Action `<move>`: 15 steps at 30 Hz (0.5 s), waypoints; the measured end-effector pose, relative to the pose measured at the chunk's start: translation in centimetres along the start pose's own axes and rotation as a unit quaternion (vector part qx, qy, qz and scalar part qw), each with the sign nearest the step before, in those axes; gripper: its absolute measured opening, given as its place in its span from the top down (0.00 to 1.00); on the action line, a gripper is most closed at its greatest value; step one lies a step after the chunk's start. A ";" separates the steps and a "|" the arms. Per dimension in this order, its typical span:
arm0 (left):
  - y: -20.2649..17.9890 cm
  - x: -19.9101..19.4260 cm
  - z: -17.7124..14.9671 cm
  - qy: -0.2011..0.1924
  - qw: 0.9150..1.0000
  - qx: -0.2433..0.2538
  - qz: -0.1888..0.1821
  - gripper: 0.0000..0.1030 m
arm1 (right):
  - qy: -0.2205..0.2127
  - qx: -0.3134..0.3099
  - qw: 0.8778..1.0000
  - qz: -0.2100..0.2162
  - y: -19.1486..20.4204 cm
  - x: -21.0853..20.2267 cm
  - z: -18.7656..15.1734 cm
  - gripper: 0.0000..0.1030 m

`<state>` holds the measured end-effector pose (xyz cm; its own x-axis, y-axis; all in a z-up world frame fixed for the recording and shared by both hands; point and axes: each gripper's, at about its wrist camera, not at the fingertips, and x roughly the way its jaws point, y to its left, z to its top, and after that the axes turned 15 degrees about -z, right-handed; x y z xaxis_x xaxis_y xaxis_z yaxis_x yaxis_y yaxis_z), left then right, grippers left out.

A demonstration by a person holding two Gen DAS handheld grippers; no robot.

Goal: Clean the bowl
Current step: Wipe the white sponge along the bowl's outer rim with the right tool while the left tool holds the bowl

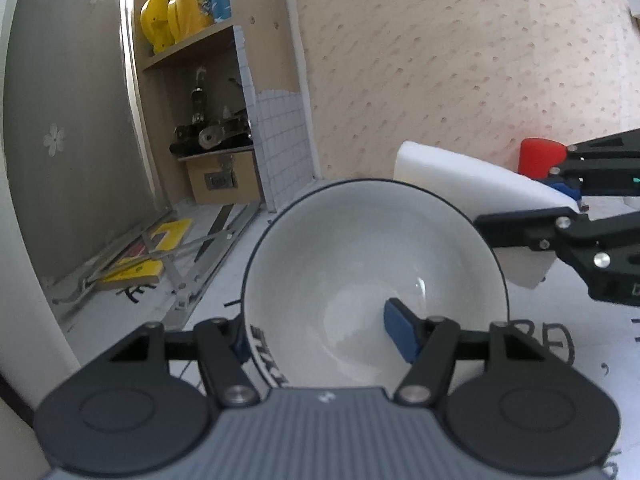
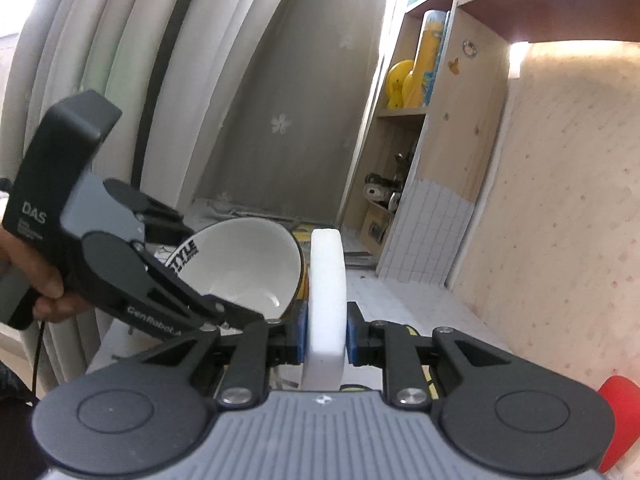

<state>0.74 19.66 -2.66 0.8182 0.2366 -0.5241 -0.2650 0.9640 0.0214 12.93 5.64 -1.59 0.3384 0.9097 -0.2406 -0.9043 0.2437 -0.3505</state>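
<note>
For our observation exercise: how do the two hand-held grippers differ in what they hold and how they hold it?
The left hand-held gripper clamps the bowl wall, one finger inside, one outside. The right hand-held gripper squeezes a white sponge from both sides, beside the bowl. Both are shut on something.

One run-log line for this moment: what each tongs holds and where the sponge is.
left tongs: clamped on bowl wall, bowl tilted | right tongs: shut on white sponge | sponge: beside bowl rim, outside | wiping: not yet begun

We see left gripper clamped on white bowl wall, one blue pad inside. Right gripper pinches white sponge just behind the rim.
</note>
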 end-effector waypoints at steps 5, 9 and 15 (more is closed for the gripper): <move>-0.2 0.0 -0.1 0.001 1.000 0.005 0.003 0.39 | 0.040 -0.029 0.999 0.002 0.9 1.2 -0.8 0.82; -0.2 -0.3 -0.4 0.004 1.000 0.002 0.002 0.39 | 0.035 -0.025 0.999 0.001 0.8 1.1 -0.7 0.82; -0.5 -0.5 -0.7 0.010 1.000 0.013 0.003 0.39 | 0.034 -0.027 0.999 0.001 0.9 0.9 -0.7 0.82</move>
<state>0.14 19.01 -3.01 0.8063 0.2411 -0.5401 -0.2566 0.9653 0.0479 12.64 6.48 -2.75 0.3558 0.8848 -0.3008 -0.8900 0.2227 -0.3978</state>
